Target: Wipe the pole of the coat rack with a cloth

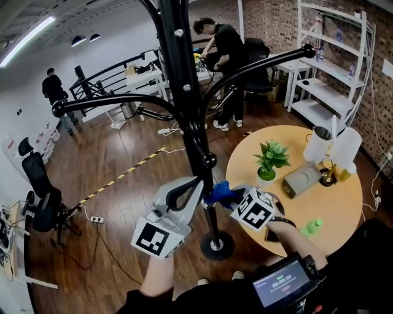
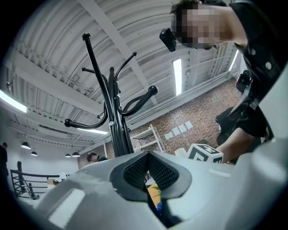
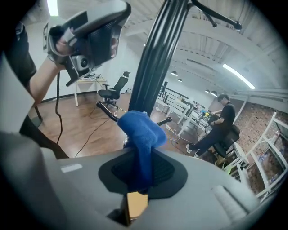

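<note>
Beside the pole (image 1: 190, 122), blue cloth (image 3: 141, 139) tight in right tool (image 3: 143, 167), contact unclear; left tool (image 2: 147, 167) clenched, empty.

Open-plan office or lab space. Behind coat rack (image 1: 183, 92): person (image 1: 224, 49) bent over cluttered work surface (image 1: 144, 80), black railing (image 1: 104, 76). Right of rack: brick wall (image 1: 276, 18), white shelving unit (image 1: 328, 67), round surface (image 1: 319, 205) with potted plant (image 1: 270, 159). Left of rack: rolling office chair (image 1: 38, 184), power strip (image 1: 95, 219), yellow-black tape line (image 1: 123, 175) on wood floor (image 1: 116, 147). Strip light (image 1: 27, 40) on ceiling.
</note>
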`<action>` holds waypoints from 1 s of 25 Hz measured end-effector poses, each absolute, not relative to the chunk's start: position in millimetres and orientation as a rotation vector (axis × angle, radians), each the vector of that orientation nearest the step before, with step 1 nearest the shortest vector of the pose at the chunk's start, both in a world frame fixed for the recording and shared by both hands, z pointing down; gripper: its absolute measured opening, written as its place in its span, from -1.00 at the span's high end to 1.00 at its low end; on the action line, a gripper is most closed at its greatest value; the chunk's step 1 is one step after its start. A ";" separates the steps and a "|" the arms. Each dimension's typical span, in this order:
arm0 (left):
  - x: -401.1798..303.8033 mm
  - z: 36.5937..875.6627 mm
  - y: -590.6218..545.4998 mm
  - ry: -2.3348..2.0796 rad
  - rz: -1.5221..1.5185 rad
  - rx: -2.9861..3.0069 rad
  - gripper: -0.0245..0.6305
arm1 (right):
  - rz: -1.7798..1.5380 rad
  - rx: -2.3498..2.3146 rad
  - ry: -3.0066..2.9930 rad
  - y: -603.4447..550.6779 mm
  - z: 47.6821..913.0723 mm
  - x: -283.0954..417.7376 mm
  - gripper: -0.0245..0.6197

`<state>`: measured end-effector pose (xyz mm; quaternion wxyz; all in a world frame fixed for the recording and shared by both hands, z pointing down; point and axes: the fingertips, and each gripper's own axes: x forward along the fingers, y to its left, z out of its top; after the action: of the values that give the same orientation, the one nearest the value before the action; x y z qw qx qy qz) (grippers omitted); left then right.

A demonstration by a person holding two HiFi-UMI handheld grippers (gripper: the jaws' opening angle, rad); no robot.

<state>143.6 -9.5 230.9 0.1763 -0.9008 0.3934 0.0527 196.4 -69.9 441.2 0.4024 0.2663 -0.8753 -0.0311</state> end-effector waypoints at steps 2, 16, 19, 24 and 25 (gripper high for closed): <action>145.9 231.8 -11.8 1.103 0.155 -2.557 0.92 | -0.074 0.697 -2.218 -67.4 433.8 205.1 0.76; 140.7 229.1 -21.5 1.077 0.186 -2.556 0.92 | -0.090 0.729 -2.171 -78.0 438.0 212.6 0.76; 130.2 229.3 -22.2 1.116 0.180 -2.548 0.92 | -0.124 0.672 -2.202 -79.8 444.8 191.7 0.76; 116.3 228.8 -23.9 1.151 0.141 -2.515 0.92 | -0.097 0.674 -2.391 -84.8 421.9 173.5 0.76; 114.4 230.5 -24.7 1.153 0.118 -2.510 0.92 | -0.098 0.677 -2.428 -85.0 413.2 172.1 0.77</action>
<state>114.4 -24.7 230.5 0.1875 -0.8918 0.4097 0.0421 172.1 -85.0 413.2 0.3048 0.2558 -0.9167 -0.0372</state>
